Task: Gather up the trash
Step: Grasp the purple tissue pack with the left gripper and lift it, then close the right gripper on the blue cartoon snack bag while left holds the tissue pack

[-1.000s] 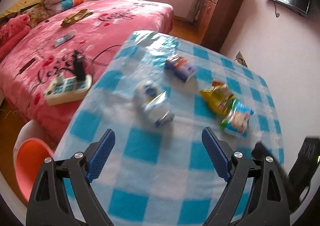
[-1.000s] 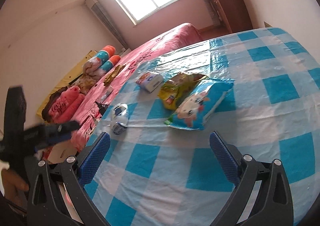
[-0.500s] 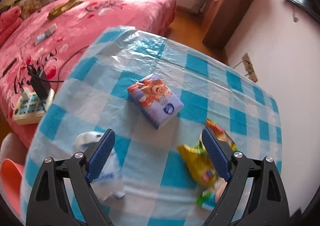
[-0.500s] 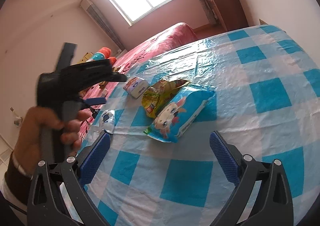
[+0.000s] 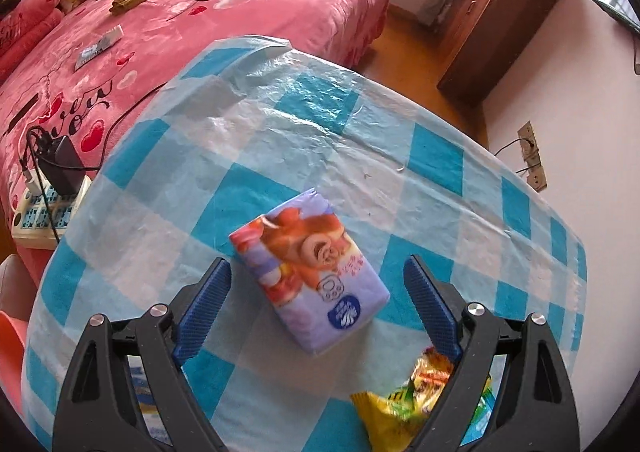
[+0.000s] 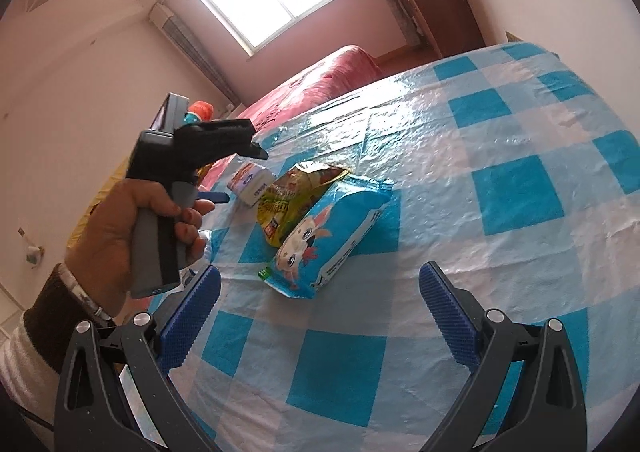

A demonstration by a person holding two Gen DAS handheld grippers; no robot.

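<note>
Over the checked table: left gripper (image 5: pixel 316 292) points steeply down at the tissue pack (image 5: pixel 310 272); right gripper (image 6: pixel 320 316) hangs low at the near edge of the same table.
Surface: blue-and-white checked tablecloth (image 5: pixel 432 156), glossy and creased; pink bed (image 5: pixel 240 0) beyond it.
Trash on view: tissue pack lying flat, mid-table; yellow snack bag (image 6: pixel 298 200) and blue rabbit-print bag (image 6: pixel 332 244) lying against each other, the blue one partly over the yellow; in the left wrist view the yellow bag shows just below the right-hand finger.
Left tongs: spread, jaws have just been closing a little; the pack's near end sits between the blue pads (image 5: pixel 204 312) but neither pad touches it; nothing pinched.
Right tongs: spread wide, nothing between them; blue bag lies ahead, apart from the fingers.
Left hand (image 6: pixel 132 228): seen from the right wrist view, wrapped round the gripper handle.
Step in hand (judgement): approach to the tissue pack; first pick not yet made.
Next move (judgement): lower until the pads straddle the pack's sides; then squeeze; pack looks soft, so it should give under the grip; yellow bag lies close to one finger and could be caught.
</note>
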